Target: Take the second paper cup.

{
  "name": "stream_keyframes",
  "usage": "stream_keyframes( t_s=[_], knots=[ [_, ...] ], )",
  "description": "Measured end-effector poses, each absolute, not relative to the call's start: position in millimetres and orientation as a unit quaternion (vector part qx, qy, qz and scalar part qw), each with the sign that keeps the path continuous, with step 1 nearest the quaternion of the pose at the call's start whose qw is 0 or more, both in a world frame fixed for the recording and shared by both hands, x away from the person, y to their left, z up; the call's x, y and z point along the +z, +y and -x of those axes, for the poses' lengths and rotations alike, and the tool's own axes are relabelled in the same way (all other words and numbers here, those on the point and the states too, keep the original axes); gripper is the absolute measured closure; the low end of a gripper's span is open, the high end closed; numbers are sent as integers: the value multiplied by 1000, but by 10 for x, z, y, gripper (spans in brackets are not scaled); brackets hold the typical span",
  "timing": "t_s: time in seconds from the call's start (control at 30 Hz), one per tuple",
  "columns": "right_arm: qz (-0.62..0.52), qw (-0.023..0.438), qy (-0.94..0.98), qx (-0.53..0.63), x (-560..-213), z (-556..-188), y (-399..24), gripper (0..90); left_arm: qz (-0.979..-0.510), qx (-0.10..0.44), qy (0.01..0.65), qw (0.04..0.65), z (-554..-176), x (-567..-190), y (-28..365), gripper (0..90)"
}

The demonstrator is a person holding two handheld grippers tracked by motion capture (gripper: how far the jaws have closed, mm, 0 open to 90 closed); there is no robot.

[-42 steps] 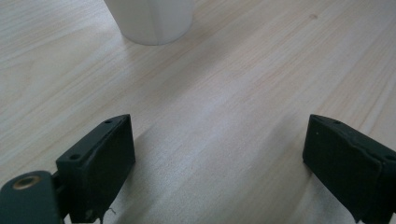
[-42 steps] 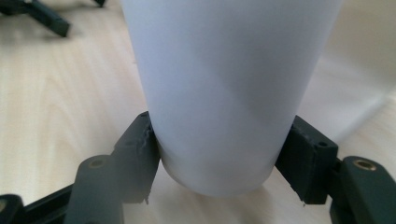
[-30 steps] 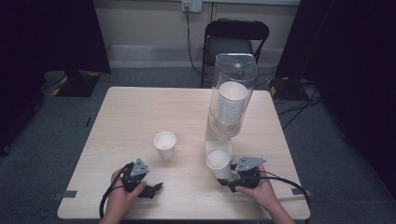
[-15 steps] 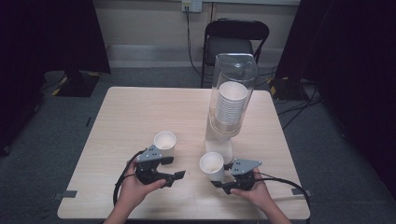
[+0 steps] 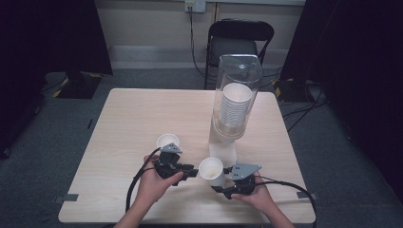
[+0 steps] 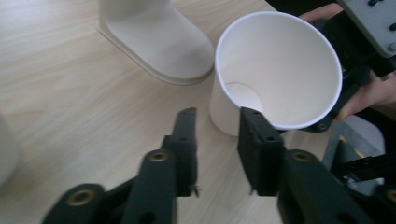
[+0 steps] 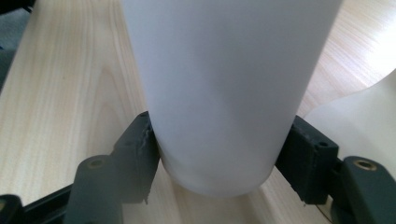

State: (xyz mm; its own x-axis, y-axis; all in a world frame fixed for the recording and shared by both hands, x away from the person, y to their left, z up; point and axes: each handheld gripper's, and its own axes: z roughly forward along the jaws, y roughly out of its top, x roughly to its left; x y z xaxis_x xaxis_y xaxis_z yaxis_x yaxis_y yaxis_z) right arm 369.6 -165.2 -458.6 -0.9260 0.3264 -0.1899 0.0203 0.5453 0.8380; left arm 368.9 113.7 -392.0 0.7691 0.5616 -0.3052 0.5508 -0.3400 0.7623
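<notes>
Since the earlier frame both claws had drawn closer together in front of the tall clear plastic cup dispenser (image 5: 235, 102) on the pale wooden counter (image 5: 128, 118). The right claw (image 5: 219, 183) was clamped on a white paper cup (image 5: 212, 170) before the dispenser's base; the left claw (image 5: 191, 171), jaws apart, pointed at it. Another white paper cup (image 5: 167, 141) stood left of the dispenser.

Light wood table (image 5: 123, 137) carries cup dispenser (image 5: 227, 147) (stacked cups inside), one paper cup (image 5: 167, 141) beside.

White paper cup (image 7: 224, 88) clamped between black gripper (image 7: 217, 154) jaws, wooden table (image 7: 70, 79) beneath
</notes>
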Motion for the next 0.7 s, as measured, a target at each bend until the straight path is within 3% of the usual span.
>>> stream_keyframes(
  t_s=[0.23, 0.4, 0.53, 0.7],
  knots=[
    [-95, 171, 864, 464, -4565, -3703, -1650, 351, -808, -21, 356, 468, -3712, -3938, 1039, 791],
    [-96, 178, 866, 458, -4562, -3710, -1665, 353, -787, -25, 364, 498, -3714, -3865, 1101, 609],
    [-90, 177, 870, 451, -4588, -3719, -1645, 353, -766, -35, 368, 526, -3726, -3758, 1111, 544],
    [-87, 178, 869, 454, -4583, -3723, -1636, 353, -788, -28, 368, 492, -3772, -3798, 944, 539]
  ],
)
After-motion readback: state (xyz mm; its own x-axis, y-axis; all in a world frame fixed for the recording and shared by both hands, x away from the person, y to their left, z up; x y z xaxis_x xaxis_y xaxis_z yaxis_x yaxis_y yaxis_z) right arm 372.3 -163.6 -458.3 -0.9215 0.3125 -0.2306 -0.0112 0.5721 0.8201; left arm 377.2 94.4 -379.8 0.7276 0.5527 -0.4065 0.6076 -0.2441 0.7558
